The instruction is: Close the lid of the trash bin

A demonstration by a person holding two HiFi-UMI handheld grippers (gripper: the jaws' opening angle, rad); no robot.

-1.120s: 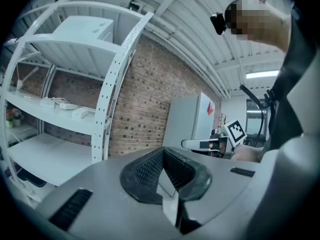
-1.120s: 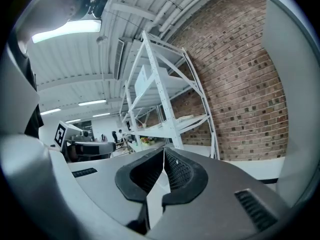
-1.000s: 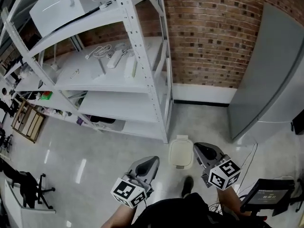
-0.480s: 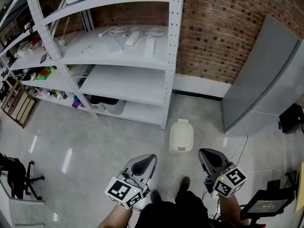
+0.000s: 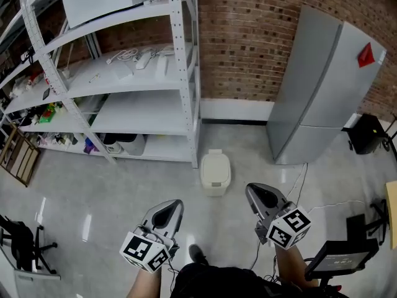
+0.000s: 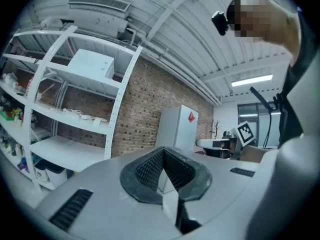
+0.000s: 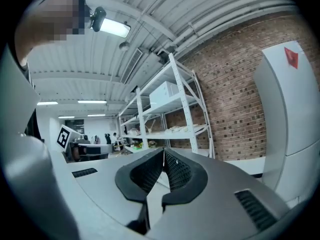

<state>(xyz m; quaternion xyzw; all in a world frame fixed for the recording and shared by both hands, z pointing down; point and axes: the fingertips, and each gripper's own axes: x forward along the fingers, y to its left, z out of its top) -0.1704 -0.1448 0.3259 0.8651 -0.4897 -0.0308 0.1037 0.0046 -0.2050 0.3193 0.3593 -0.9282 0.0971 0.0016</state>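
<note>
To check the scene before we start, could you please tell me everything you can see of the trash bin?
The trash bin is small, cream-coloured and looks like plastic, with a rounded rectangular top and a small tab at its rear edge. It stands upright on the grey floor, just in front of the white shelf unit's corner post and left of the grey refrigerator. From above its lid seems to lie flat, though that is hard to confirm. Only the floor touches it.
</note>
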